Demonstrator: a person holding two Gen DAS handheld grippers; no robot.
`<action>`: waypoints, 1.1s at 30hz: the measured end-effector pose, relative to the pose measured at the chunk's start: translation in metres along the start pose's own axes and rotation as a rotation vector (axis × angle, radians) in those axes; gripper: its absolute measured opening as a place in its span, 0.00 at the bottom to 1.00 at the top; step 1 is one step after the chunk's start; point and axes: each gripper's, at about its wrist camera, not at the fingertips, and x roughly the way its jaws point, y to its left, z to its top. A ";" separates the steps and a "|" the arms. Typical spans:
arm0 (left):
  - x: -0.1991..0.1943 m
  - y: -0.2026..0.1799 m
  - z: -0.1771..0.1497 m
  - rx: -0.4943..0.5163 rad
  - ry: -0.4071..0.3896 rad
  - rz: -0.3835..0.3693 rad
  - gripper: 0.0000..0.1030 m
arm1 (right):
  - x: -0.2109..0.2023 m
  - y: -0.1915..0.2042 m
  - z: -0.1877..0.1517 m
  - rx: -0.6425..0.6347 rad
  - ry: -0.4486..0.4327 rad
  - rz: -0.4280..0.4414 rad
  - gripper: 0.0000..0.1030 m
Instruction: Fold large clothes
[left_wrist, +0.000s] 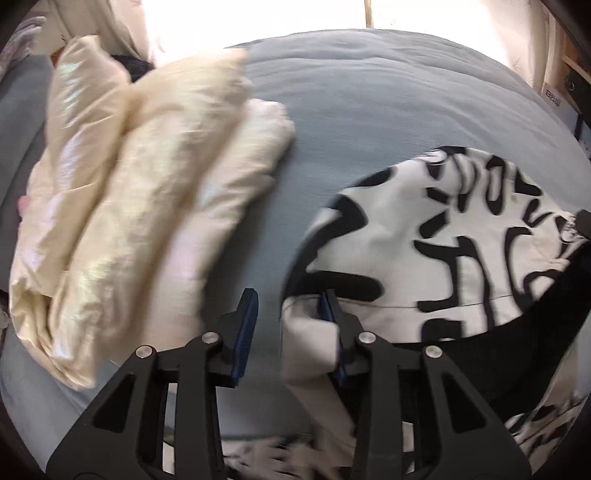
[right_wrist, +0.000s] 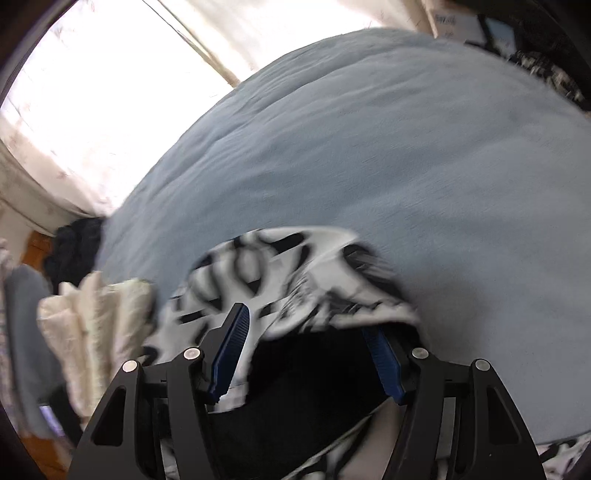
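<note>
Black-and-white patterned garment (left_wrist: 443, 236) lies rumpled on the near right of the grey bed (left_wrist: 369, 92), beside a folded cream jacket (left_wrist: 140, 192) to the left. It looks soft and floppy; take it by the hem. Left gripper (left_wrist: 288, 314) and right gripper (right_wrist: 306, 350) stand spread, gripping nothing.

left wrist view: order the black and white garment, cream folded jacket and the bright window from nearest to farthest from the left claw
1. Black and white garment, right, its edge at the left claw.
2. Cream folded jacket, left on the bed.
3. Bright window, top, beyond the bed.
</note>
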 end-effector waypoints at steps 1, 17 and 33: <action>0.003 0.004 -0.002 0.011 -0.004 0.000 0.31 | 0.002 -0.003 -0.001 -0.017 -0.004 -0.032 0.62; 0.007 0.032 -0.028 0.116 -0.011 -0.127 0.32 | -0.019 -0.046 -0.022 -0.224 0.136 0.014 0.50; -0.028 0.000 -0.020 0.080 -0.044 -0.362 0.32 | 0.028 -0.063 0.020 -0.108 0.158 0.021 0.71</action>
